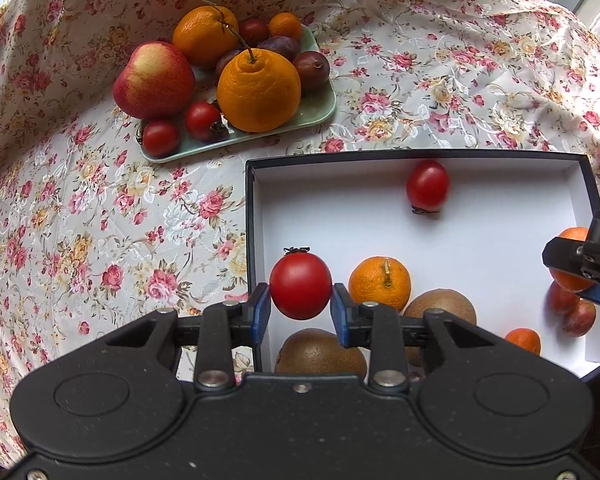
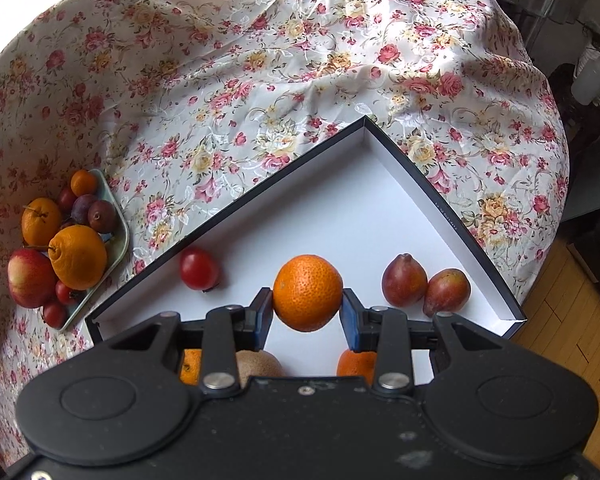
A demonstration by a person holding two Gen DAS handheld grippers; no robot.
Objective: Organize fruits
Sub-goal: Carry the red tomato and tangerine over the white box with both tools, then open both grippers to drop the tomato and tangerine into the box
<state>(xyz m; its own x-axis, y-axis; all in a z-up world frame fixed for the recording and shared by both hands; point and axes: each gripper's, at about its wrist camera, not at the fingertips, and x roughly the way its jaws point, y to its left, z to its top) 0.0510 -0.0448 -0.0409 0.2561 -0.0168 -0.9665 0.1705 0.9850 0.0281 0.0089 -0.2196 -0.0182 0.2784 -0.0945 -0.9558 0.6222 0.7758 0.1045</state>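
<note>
My left gripper is shut on a red tomato, hanging over the left edge of the white box. My right gripper is shut on a small orange above the box floor; it also shows at the right edge of the left wrist view, gripper. Inside the box lie a tomato, an orange, two kiwis, small reddish fruits and another small orange. A green tray holds an apple, big oranges, plums and tomatoes.
A flowered cloth covers the round table. The table's edge and a wooden floor lie to the right of the box in the right wrist view. Dark furniture and a white bottle stand beyond the table at the far right.
</note>
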